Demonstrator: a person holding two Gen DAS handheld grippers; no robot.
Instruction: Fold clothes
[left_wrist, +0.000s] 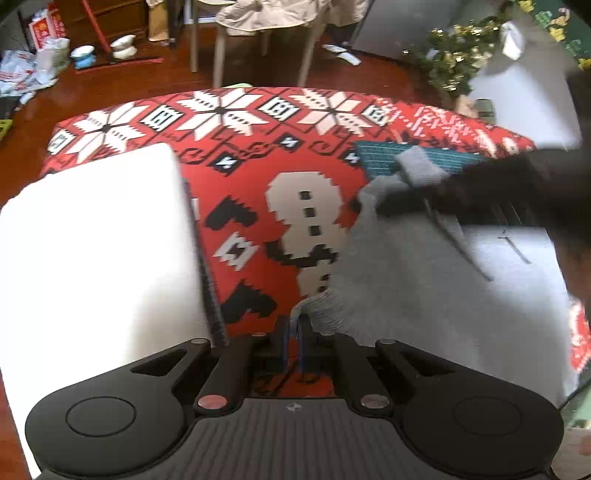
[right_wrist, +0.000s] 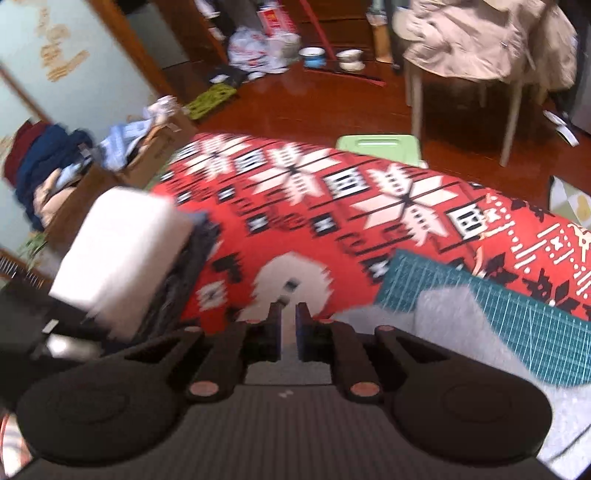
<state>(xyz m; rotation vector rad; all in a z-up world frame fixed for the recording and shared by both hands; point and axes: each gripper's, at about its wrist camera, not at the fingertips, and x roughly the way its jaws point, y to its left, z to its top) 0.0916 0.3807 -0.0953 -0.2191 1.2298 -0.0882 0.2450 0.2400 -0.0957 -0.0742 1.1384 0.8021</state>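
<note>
1. At the left edge of the tabletop, a white folded stack (left_wrist: 99, 240) sits square and thick. It looks soft and smooth-faced, and darker folded cloth (right_wrist: 184, 273) shows along its right side.
2. Beside it lies bare red tablecloth (left_wrist: 258, 158), a flat weave with white snowflakes and a blocky pale figure.
3. The left tool (left_wrist: 291, 332) has its blue pads pressed almost together on the ribbed edge (left_wrist: 325, 306) of the grey garment (left_wrist: 424, 295), pinching it at the garment's near-left corner.
4. From that pinch the garment runs right and away, so its bulk lies to the right of the left tool. It is a soft, matte fleece-like knit, limp and rumpled, with a dark cord or seam crossing it.
5. The garment's far corner lies over a green cutting mat (left_wrist: 380, 158), which is stiff, flat and gridded.
6. The right tool (right_wrist: 289, 325) is over the garment's far side and is the nearer one to that far corner. Its pads stand close, with a narrow slit between them and grey showing in it. Blur hides whether they grip cloth, so I cannot tell.
7. Judgement: any fold turns on the line between the two tools, which runs diagonally across the grey cloth.
</note>
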